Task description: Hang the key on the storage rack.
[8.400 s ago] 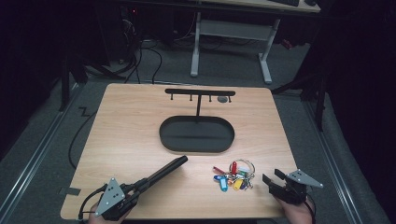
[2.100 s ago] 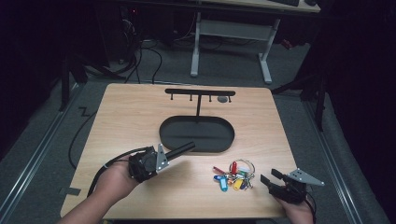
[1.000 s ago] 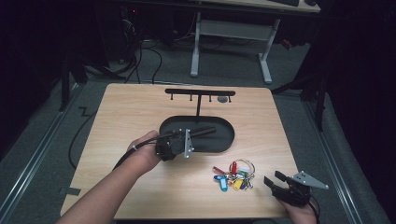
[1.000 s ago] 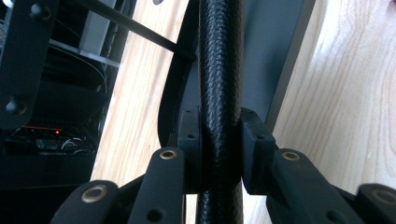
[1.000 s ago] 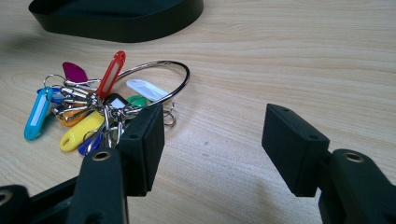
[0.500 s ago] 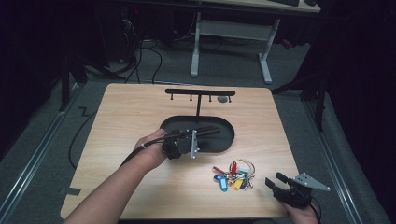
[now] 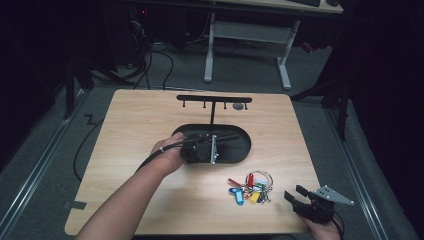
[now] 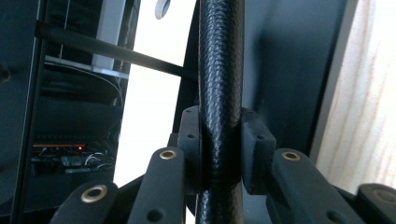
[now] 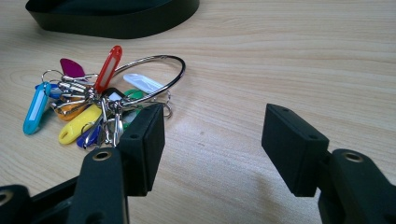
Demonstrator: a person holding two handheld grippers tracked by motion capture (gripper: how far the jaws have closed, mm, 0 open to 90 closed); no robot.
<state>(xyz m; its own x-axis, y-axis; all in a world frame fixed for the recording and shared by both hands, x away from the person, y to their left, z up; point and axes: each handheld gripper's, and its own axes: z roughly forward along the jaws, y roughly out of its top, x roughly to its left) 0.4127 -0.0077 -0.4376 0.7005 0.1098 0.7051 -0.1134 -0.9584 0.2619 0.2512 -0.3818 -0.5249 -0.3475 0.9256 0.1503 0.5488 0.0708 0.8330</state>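
The left gripper [image 7: 220, 142] hovered over the black oval tray [image 7: 242, 152] at the middle of the light wooden table [image 7: 140, 125], its jaws clamped on a long black rod with a woven, braided-looking surface [image 8: 219, 93]; in the left gripper view that rod ran straight up between the two pads and on past them, so its long axis lay along the gripper's own line of reach. From above, the rod's free end seemed to point toward the right end of the tray, though dark on dark made its tip hard to pick out. Just behind the tray stood the black T-shaped stand with small hooks under its crossbar [image 7: 214, 99]. The bunch of coloured plastic key tags on a large metal ring [image 7: 250, 187] lay flat on the wood in front of the tray, near the table's front right. The right gripper [image 7: 300, 196] rested close to the front right corner with its jaws spread wide and nothing between them; the key bunch sat ahead of and to the left of those jaws, the ring's loop nearest the left pad [image 9: 142, 147]. The right hand was plainly the nearer of the two to the keys, and any reach for them would likely swing leftward.
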